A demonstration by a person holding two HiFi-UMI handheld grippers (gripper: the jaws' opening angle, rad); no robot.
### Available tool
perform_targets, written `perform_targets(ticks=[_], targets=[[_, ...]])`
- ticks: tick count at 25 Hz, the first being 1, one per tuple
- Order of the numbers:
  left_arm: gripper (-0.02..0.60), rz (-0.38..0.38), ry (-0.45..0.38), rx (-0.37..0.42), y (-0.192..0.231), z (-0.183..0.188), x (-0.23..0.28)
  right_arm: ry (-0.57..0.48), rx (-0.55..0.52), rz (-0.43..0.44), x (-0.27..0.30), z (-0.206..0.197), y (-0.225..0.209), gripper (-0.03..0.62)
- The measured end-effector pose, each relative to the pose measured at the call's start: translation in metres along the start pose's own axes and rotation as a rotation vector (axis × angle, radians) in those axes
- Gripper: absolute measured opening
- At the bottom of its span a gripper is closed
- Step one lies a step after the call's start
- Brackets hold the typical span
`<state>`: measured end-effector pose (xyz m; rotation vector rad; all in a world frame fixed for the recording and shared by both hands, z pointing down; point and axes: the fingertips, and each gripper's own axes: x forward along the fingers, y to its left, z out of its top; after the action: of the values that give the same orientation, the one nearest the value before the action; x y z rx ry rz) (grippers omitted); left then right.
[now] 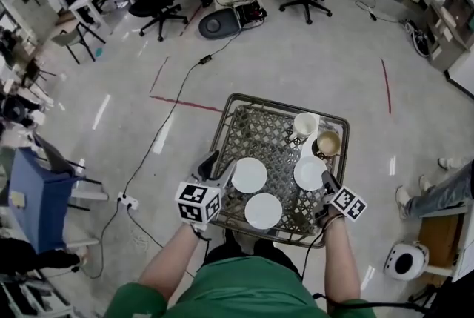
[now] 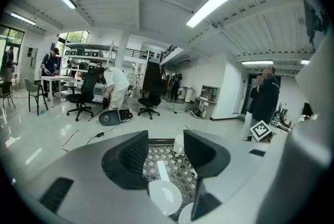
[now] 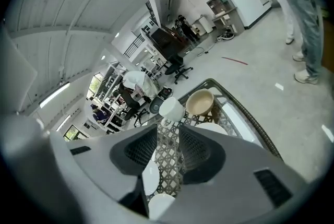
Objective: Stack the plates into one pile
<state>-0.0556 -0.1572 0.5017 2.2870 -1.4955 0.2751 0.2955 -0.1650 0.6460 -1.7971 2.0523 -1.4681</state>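
Note:
Three white plates lie apart on a wire-mesh table [image 1: 263, 133]: a left plate [image 1: 249, 175], a near plate [image 1: 263, 210] and a right plate [image 1: 309, 173]. My left gripper [image 1: 219, 167] hovers at the left plate's left edge, open with nothing between its jaws. In the left gripper view the left gripper [image 2: 166, 157] shows the left plate [image 2: 164, 197] below its gap. My right gripper [image 1: 326, 180] is at the right plate's near right edge, open and empty. The right gripper view shows the right gripper [image 3: 168, 150] over mesh, with the right plate [image 3: 211, 128] beside its jaws.
A white cup [image 1: 304, 124] and a tan bowl [image 1: 329, 143] stand at the table's far right corner. A cable and power strip [image 1: 127, 201] lie on the floor to the left. A person's legs [image 1: 437, 194] and a white round bin [image 1: 404, 261] are on the right.

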Motion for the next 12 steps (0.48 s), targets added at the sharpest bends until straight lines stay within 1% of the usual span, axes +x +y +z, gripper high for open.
perform_targets(ticks=[4,8,12], targets=[[0.209,0.011,0.013,-0.017,0.001,-0.008,0.006,0.04,0.024,-0.031,0.019,-0.013,-0.027,0.147],[0.209,0.026,0.037,-0.032,0.004,-0.023,0.012,0.076,0.101,-0.053,0.037,-0.034,-0.054,0.149],[0.209,0.037,0.056,-0.045,0.007,-0.029,0.015,0.12,0.152,-0.082,0.048,-0.053,-0.072,0.149]])
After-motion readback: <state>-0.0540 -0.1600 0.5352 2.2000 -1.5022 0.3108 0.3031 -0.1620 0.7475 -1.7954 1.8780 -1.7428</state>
